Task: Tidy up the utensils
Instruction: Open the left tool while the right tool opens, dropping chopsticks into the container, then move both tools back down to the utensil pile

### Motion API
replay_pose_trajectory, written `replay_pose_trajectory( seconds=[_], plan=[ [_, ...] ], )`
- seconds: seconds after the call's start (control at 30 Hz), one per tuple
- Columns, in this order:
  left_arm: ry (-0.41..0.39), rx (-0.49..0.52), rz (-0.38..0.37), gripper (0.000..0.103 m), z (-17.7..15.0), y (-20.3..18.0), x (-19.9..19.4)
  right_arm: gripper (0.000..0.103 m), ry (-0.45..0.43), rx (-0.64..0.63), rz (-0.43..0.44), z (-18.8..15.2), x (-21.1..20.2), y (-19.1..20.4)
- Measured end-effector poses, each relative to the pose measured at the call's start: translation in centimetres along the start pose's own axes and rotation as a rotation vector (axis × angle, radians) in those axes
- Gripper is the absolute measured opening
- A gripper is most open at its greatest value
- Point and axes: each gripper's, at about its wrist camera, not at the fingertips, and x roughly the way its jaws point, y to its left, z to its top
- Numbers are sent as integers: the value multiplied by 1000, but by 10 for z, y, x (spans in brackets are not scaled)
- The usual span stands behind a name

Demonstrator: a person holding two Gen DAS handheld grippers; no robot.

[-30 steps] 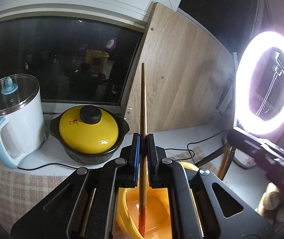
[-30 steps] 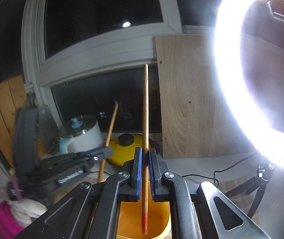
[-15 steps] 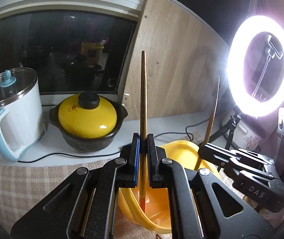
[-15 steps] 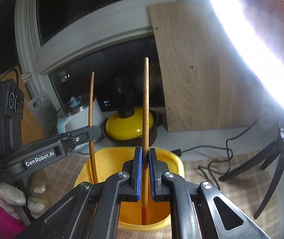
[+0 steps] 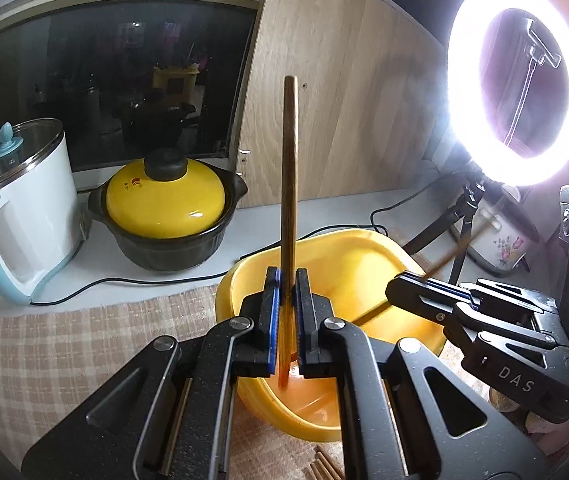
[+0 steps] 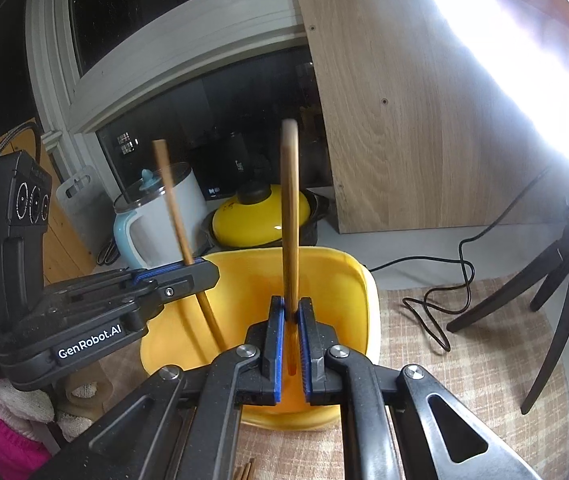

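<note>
Both tongs (image 5: 288, 316) lower, chopsticks (image 5: 289, 184) inside yellow bin (image 5: 348, 264)

Bowl (image 5: 336, 256) on cloth (image 5: 84, 340), near front. Behind bowl to the left, pot (image 5: 166, 216), with kettle (image 5: 16, 212) left of pot, both before window (image 5: 104, 92). Board (image 5: 336, 120) upright behind bowl, right of window. Ring light (image 5: 518, 84) at right on tripod (image 6: 556, 276), cable (image 6: 444, 292) trailing across cloth before board. Left gripper (image 5: 287, 316) over bowl with chopstick (image 5: 289, 200) upright between jaws, lower end inside bowl. Right gripper (image 6: 291, 344) likewise, just right of it, with second chopstick (image 6: 290, 216).
</note>
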Motion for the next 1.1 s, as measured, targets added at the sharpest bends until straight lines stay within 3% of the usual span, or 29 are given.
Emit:
replay_pose_trajectory(
  seconds=[0.03, 0.07, 0.1, 0.17, 0.23, 0.37, 0.9, 1.1],
  plan=[
    [2, 0, 4, 4, 0, -1, 0, 9, 1, 1, 0, -1, 0, 0],
    [7, 0, 8, 6, 0, -1, -1, 20, 0, 5, -1, -1, -2, 0],
    [10, -2, 12, 18, 0, -1, -3, 32, -4, 9, -1, -2, -3, 0],
    [2, -8, 8, 35, -1, 0, -8, 33, -13, 11, 2, -3, -8, 1],
    [-12, -9, 14, 36, -2, 0, -15, 34, -16, 5, 2, -3, -13, 2],
    [-29, -26, 29, 36, -3, 0, -31, 46, -27, 1, -5, -6, -26, 1],
    [-155, -103, 124, 36, -17, 16, -122, 55, -88, -10, 51, -17, -97, -10],
    [-147, -124, 154, 36, -41, 19, -147, 60, -74, -6, 74, -33, -116, -24]
  ],
)
